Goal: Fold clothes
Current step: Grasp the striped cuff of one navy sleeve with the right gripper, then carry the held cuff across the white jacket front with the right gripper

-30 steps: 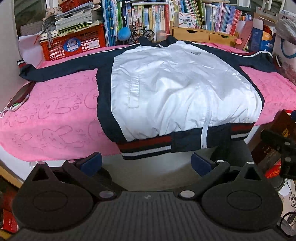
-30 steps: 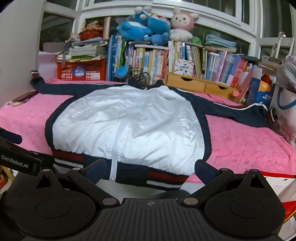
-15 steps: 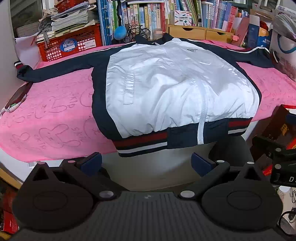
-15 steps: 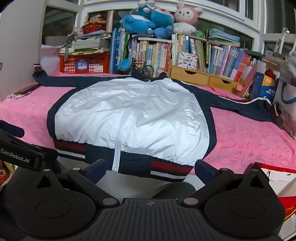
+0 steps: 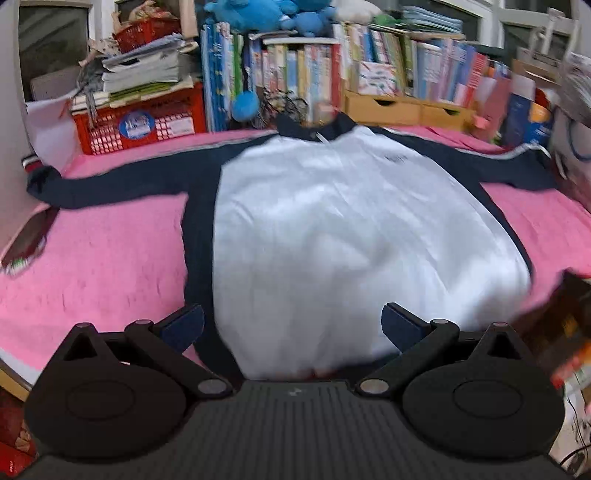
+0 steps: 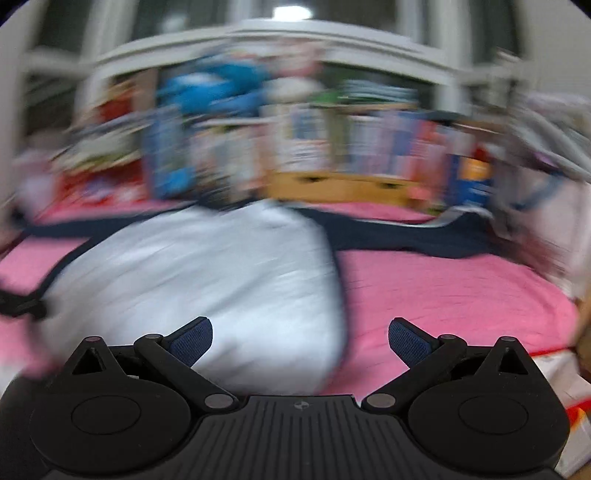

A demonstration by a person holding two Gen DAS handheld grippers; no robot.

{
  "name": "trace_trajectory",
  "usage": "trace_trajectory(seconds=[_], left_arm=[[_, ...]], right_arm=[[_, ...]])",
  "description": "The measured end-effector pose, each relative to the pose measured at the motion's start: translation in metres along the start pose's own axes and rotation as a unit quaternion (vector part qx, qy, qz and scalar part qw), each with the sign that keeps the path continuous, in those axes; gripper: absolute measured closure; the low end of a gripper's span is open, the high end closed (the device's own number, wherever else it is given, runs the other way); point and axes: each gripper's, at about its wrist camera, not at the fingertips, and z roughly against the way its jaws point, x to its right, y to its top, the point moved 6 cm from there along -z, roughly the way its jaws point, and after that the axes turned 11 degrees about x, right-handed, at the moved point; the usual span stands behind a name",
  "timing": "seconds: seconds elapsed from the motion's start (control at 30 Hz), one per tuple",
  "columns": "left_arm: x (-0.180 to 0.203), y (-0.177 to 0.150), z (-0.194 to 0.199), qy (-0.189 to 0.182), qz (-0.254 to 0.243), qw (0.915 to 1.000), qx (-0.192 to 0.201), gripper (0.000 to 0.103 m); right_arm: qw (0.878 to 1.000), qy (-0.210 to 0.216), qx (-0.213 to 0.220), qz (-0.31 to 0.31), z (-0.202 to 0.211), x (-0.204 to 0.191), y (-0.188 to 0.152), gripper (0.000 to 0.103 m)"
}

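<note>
A white jacket (image 5: 351, 236) with navy sleeves and collar lies flat, front up, on a pink blanket (image 5: 96, 266), sleeves spread to both sides. My left gripper (image 5: 291, 325) is open over the jacket's near hem, nothing between its blue pads. In the right wrist view, which is blurred by motion, the same jacket (image 6: 207, 273) fills the left half, its right sleeve (image 6: 406, 236) stretching across the pink cover. My right gripper (image 6: 300, 338) is open just above the jacket's lower right corner. The hem band is hidden below both grippers.
Behind the bed stand a red crate (image 5: 140, 122) with stacked papers, a row of books (image 5: 295, 81), wooden drawers (image 5: 402, 107) and blue plush toys (image 5: 258, 14). A dark flat object (image 5: 29, 236) lies at the blanket's left edge. Boxes (image 5: 565, 332) sit at the right.
Both grippers have moved forward and over the bed; the jacket's striped hem has passed out of sight beneath them. Both views have tilted up, and the right one is now motion-blurred.
</note>
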Motion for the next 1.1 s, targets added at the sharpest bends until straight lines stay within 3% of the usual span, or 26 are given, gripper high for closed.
trace_trajectory(seconds=[0.07, 0.2, 0.3, 0.43, 0.53, 0.6, 0.67, 0.73, 0.77, 0.8, 0.87, 0.93, 0.97, 1.0, 1.03, 1.1], left_arm=[[-0.004, 0.012, -0.016, 0.005, 0.001, 1.0, 0.001, 0.0], [-0.013, 0.03, -0.052, 0.018, 0.004, 0.9998, -0.003, 0.0], [-0.019, 0.037, -0.077, 0.034, 0.003, 0.9994, -0.007, 0.0], [-0.02, 0.034, -0.11, 0.045, -0.001, 0.9988, -0.018, 0.0], [-0.021, 0.032, -0.135, 0.052, -0.004, 0.9982, -0.027, 0.0], [-0.021, 0.03, -0.152, 0.057, -0.006, 0.9978, -0.033, 0.0], [-0.021, 0.028, -0.168, 0.062, -0.008, 0.9972, -0.039, 0.0], [-0.024, 0.026, -0.171, 0.055, -0.005, 0.9981, -0.028, 0.0], [-0.025, 0.025, -0.171, 0.049, -0.003, 0.9986, -0.021, 0.0], [-0.027, 0.024, -0.171, 0.043, 0.003, 0.999, -0.015, 0.0], [-0.03, 0.022, -0.171, 0.031, 0.015, 0.9994, -0.006, 0.0], [-0.029, 0.022, -0.17, 0.028, 0.012, 0.9995, 0.0, 0.0], [-0.029, 0.022, -0.17, 0.027, 0.012, 0.9996, 0.001, 0.0], [-0.029, 0.023, -0.17, 0.026, 0.012, 0.9996, 0.002, 0.0], [-0.028, 0.024, -0.171, 0.024, 0.012, 0.9996, 0.003, 0.0], [-0.028, 0.025, -0.174, 0.02, 0.012, 0.9997, 0.004, 0.0]], right_arm=[[0.998, -0.019, -0.002, -0.056, -0.021, 0.041, 0.007, 0.015], [0.986, -0.063, 0.04, -0.147, -0.059, 0.117, 0.024, 0.015], [0.973, -0.125, 0.08, -0.178, -0.096, 0.167, 0.038, 0.015], [0.964, -0.201, 0.111, -0.133, -0.159, 0.217, 0.058, 0.015], [0.962, -0.235, 0.105, -0.089, -0.209, 0.245, 0.067, 0.024], [0.963, -0.247, 0.082, -0.071, -0.243, 0.259, 0.068, 0.046], [0.964, -0.252, 0.051, -0.07, -0.272, 0.271, 0.064, 0.054], [0.962, -0.265, 0.029, -0.059, -0.298, 0.283, 0.06, 0.053], [0.961, -0.273, 0.022, -0.047, -0.308, 0.286, 0.059, 0.046], [0.959, -0.282, 0.016, -0.032, -0.318, 0.288, 0.058, 0.029], [0.955, -0.298, 0.006, -0.006, -0.338, 0.293, 0.056, 0.009], [0.953, -0.302, 0.0, 0.011, -0.353, 0.292, 0.054, 0.01], [0.953, -0.303, -0.003, 0.018, -0.361, 0.292, 0.053, 0.034], [0.952, -0.304, -0.002, 0.017, -0.364, 0.288, 0.055, 0.084], [0.952, -0.307, 0.003, 0.011, -0.363, 0.283, 0.059, 0.094], [0.953, -0.301, 0.02, 0.01, -0.36, 0.263, 0.07, 0.094]])
